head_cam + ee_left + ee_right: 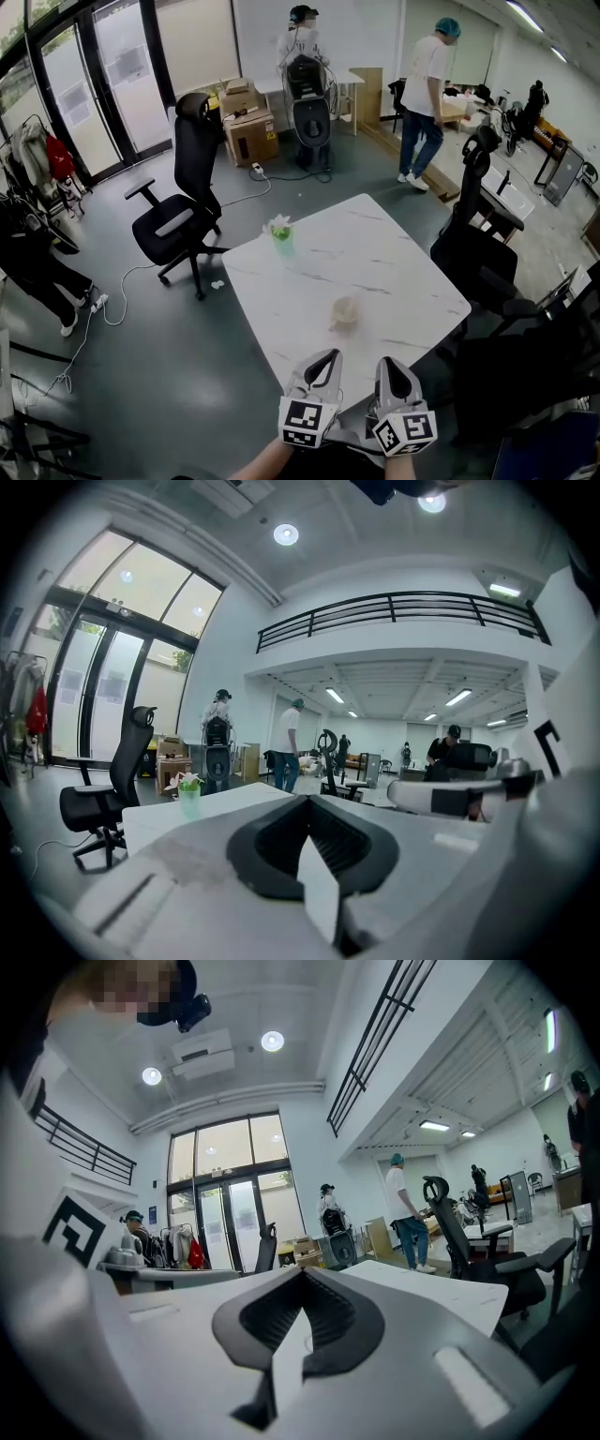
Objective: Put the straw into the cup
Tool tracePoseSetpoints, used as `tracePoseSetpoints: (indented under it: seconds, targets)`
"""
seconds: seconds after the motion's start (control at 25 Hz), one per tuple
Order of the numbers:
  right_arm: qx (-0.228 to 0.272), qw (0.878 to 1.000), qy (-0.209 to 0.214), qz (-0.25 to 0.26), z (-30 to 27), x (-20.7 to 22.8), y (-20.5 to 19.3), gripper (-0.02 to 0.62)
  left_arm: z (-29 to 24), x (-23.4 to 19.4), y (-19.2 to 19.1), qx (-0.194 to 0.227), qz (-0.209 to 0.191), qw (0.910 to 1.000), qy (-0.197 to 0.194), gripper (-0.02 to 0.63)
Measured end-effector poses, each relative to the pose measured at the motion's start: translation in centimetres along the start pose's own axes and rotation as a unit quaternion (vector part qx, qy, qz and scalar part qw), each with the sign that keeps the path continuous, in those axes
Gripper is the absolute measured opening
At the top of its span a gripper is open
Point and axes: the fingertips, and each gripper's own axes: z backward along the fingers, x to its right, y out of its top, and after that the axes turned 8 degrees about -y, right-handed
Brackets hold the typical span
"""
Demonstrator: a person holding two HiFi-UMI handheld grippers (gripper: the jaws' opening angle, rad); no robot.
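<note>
Jaws together on nothing, left gripper [325, 359] and right gripper [394, 366] sit at the table [403, 244] edge facing the cup [344, 312], likely a neutral pose; straw unseen

One cup [344, 312], two hand-held grippers [327, 359] [390, 366]

Open tabletop [398, 267] around cup [344, 312]

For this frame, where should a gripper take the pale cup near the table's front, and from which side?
Grip the pale cup across its side wall, below the rim, coming in level from the near edge of the table. It seems to stand upright, mouth up, with nothing close beside it.
</note>
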Motion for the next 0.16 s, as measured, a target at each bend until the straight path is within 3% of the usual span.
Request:
tracePoseSetpoints:
  seconds: [0.16]
  targets:
    - [-0.006, 1.0, -0.002, 0.002, -0.17, 0.21, -0.28, -0.011, -0.29, 0.08, -0.61, -0.004, 0.0, 1.0, 0.0, 0.002]
